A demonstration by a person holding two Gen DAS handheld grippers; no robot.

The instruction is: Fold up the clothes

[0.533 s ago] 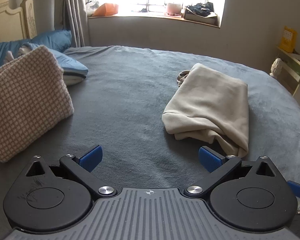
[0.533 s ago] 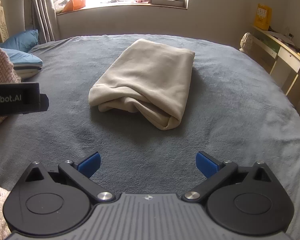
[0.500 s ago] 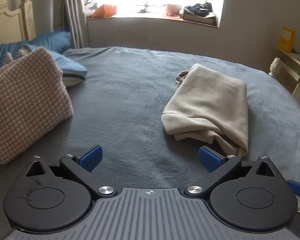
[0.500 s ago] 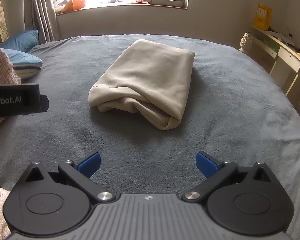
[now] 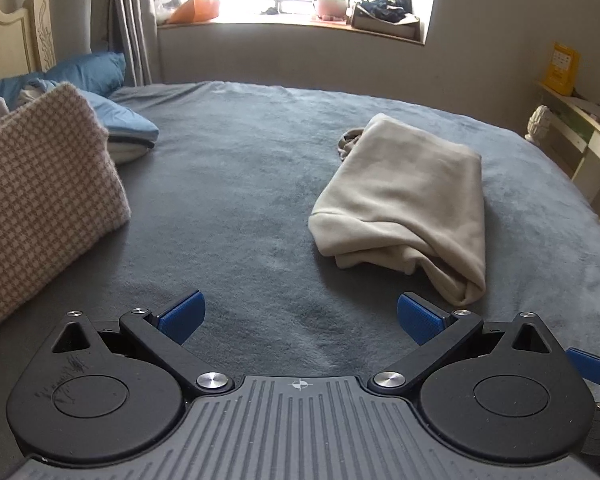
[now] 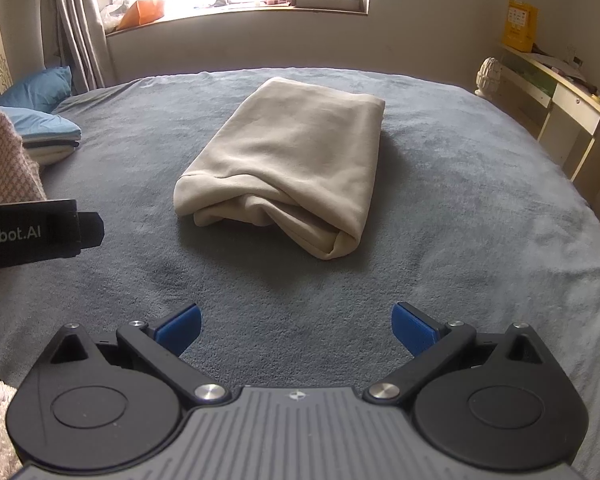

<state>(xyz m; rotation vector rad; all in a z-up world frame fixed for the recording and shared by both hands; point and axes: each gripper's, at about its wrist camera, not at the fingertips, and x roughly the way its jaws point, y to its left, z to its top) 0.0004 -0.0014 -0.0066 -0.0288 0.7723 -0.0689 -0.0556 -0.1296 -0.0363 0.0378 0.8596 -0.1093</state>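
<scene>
1. Beige garment (image 6: pixel 284 160) is lying folded mid-bed on the grey blanket (image 6: pixel 460 220), looking nearly finished.
2. Left gripper (image 5: pixel 300 316) and right gripper (image 6: pixel 296 326) are hovering short of it, jaws wide, holding nothing.
3. Loose near end is probably still needing tidying.

In the left wrist view, the checked cushion (image 5: pixel 40 200) sits a touch higher and further left in frame than half a second ago, a slight shift of the camera's aim. From the right wrist, the black strap (image 6: pixel 36 232) at the left edge reaches marginally further into frame than it did.
</scene>
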